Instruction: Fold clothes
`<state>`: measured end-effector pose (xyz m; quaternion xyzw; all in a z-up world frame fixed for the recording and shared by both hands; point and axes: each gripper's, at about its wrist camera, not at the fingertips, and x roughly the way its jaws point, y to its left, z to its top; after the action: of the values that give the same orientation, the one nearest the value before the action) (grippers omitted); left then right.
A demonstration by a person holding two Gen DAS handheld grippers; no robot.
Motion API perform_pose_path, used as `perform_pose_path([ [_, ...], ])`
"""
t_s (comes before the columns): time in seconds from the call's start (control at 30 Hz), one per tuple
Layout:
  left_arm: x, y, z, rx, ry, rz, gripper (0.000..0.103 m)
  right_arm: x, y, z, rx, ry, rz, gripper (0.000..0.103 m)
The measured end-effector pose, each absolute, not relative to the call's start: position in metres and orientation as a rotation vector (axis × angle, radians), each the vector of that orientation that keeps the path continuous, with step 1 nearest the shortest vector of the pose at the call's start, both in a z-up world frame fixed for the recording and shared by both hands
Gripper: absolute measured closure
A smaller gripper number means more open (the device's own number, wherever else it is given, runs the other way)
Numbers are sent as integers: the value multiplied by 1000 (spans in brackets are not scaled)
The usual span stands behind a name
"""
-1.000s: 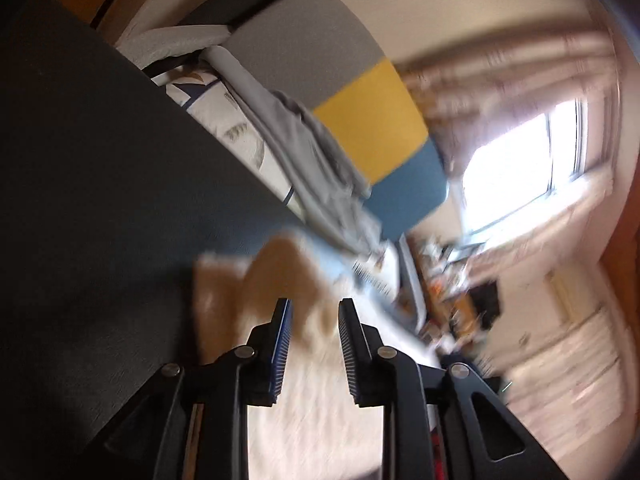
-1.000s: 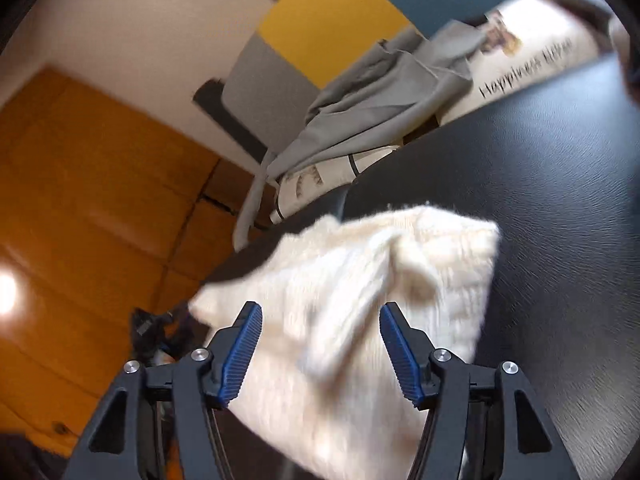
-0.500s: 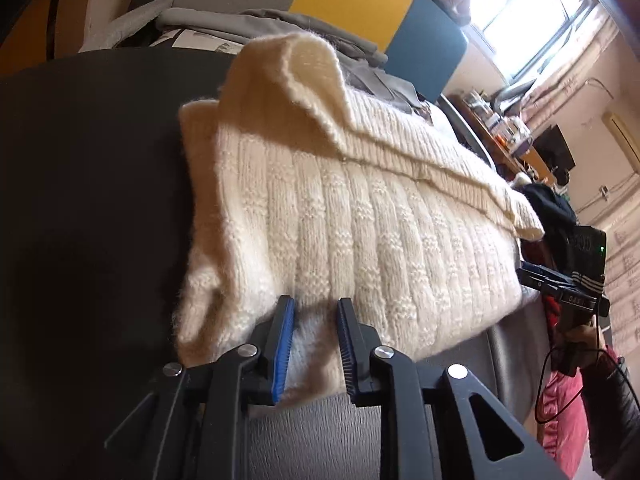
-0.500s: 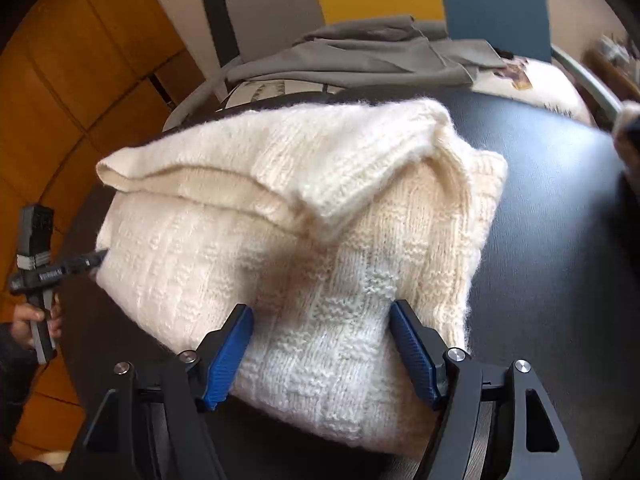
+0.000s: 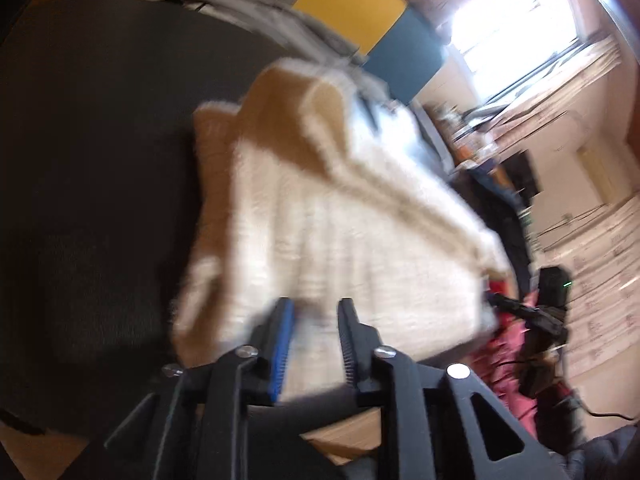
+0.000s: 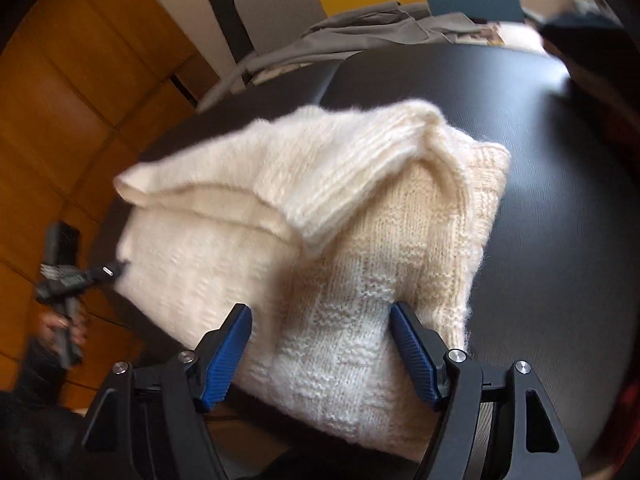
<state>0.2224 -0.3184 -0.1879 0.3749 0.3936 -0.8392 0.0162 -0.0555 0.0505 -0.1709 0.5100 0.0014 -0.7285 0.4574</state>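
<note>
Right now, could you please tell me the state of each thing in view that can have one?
Cream knit sweater: folded, one flap raised, near edge overhanging the table.
Left gripper: fingers opening, sweater edge between them.
Right gripper: fingers wide open, straddling the sweater's near edge.
Grey garment: unfolded, crumpled behind the black table.

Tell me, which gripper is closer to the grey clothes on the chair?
Hard to tell; neither is clearly nearer. The left gripper and right gripper both sit at the near edge of the cream sweater, with the grey clothes far behind it.
</note>
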Motion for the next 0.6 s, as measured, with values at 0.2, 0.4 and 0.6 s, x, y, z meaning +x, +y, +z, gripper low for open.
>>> perform_pose_path([
  [0.2, 211, -337, -171, 963, 1367, -2641, 69, -60, 78, -145, 1125, -318, -1799, 30],
  [0.4, 193, -359, -176, 937, 1405, -2587, 60, -78, 54, -158, 1186, -401, -1786, 39],
  [0.6, 162, -369, -172, 955, 1368, -2581, 49, -74, 32, -162, 1190, -331, -1787, 49],
])
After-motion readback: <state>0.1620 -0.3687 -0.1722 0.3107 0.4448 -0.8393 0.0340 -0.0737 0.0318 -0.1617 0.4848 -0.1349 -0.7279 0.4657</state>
